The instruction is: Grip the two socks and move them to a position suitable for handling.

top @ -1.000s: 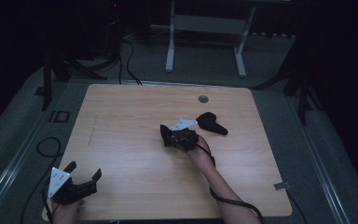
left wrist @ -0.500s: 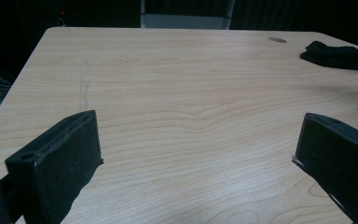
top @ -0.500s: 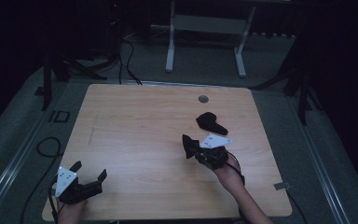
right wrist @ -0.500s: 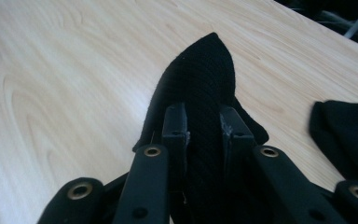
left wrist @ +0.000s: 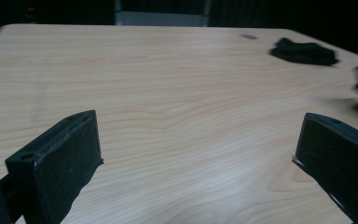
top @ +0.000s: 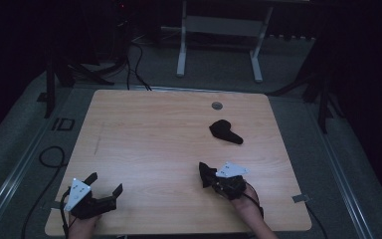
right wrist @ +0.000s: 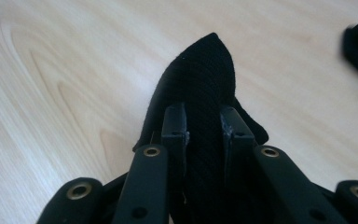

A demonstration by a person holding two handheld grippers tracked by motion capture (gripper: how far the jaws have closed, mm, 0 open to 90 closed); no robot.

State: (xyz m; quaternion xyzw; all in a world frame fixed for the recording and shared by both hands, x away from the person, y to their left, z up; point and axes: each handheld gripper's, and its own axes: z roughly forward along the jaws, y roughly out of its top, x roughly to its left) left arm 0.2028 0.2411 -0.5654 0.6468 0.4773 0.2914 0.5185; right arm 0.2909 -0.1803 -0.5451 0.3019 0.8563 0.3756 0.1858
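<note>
Now a black sock [right wrist: 200, 107] is pinched between the narrow jaws of the right tool [top: 214, 175], its pointed end sticking out past the jaw tips just over the desk [top: 154, 129], at the near right part of the desktop. Compared with a second ago, this tool has been drawn back from the middle of the desk toward the near edge, and the sock has been carried along with it. A second black sock [top: 225, 131] is left lying flat farther back, well apart from the held one, near a small round grommet [top: 217, 105]. The left tool [top: 104, 185] is kept at the near left corner, jaws spread wide and empty. Whether the held sock touches the wood cannot be told; its lower part is hidden behind the jaws.
</note>
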